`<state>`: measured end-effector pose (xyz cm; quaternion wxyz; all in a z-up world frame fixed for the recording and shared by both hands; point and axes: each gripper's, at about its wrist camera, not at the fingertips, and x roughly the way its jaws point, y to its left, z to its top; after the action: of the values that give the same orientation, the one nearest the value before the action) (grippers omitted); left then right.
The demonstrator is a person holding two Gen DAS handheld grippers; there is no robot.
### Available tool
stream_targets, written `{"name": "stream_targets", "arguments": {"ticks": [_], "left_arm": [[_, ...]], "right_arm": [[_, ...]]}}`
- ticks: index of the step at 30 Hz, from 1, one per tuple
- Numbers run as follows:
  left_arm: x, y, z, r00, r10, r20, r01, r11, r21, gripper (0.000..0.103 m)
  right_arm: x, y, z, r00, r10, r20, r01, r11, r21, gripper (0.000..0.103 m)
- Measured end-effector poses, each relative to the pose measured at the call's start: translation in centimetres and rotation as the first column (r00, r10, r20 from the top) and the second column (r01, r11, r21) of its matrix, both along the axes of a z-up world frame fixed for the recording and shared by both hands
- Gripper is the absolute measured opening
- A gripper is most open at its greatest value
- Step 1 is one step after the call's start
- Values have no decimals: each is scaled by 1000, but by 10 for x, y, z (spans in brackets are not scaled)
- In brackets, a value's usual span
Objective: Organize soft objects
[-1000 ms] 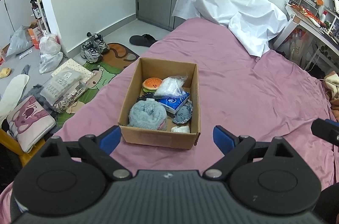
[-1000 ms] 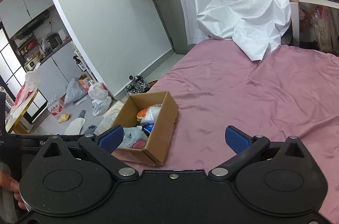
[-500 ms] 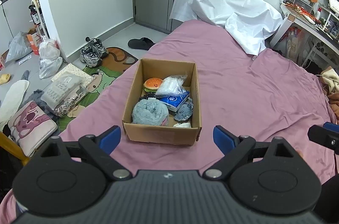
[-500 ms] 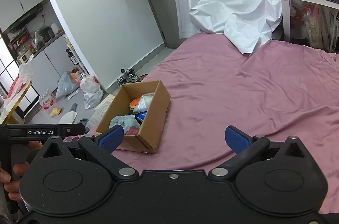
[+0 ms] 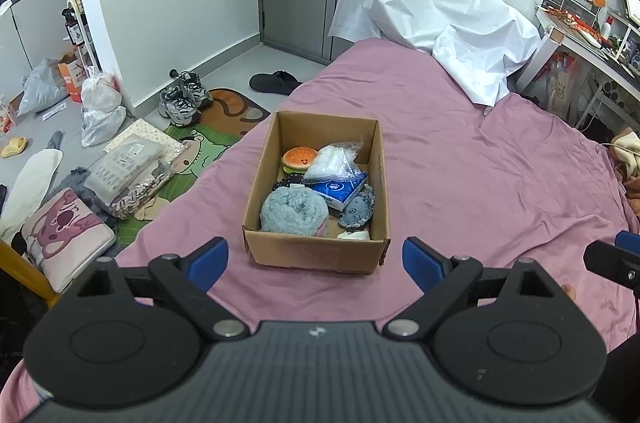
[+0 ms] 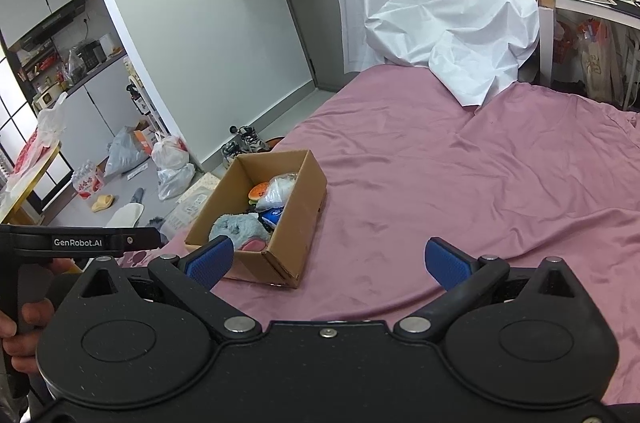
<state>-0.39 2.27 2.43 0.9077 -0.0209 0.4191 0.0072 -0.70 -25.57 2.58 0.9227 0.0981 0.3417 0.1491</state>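
On bedsheet (image 5: 460, 183) — cardboard box (image 5: 316, 255), seemingly full

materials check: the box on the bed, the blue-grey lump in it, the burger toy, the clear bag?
Box: brown corrugated cardboard, matte, with a folded corner seam. Blue-grey lump: fuzzy plush or fleece, judging by its shaggy pile. Burger toy: probably plush or soft foam, smooth, with a printed face. Clear bag: thin crinkled plastic film, glossy, with white contents I cannot identify.

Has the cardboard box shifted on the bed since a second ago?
No. The cardboard box sits at the same spot on the pink sheet; only the camera views drifted slightly.
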Motion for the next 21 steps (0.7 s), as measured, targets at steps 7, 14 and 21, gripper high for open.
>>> {"name": "stream_targets", "arguments": {"ticks": [7,14,21], "left_arm": [[-2,-5,3,1000,-19,5,19,1000,3,93],[-3,-7,2,1000,-22,3,22,1000,1,93],[-4,-8,1,1000,-16,4,16,1000,1,93]], "right_arm": [[-3,3,1,1000,5,-1,-5,1000,-4,103],[-4,5,2,1000,9,-2,-9,1000,-5,103],[-5,6,2,1000,0,-11,0,1000,-11,103]]}}
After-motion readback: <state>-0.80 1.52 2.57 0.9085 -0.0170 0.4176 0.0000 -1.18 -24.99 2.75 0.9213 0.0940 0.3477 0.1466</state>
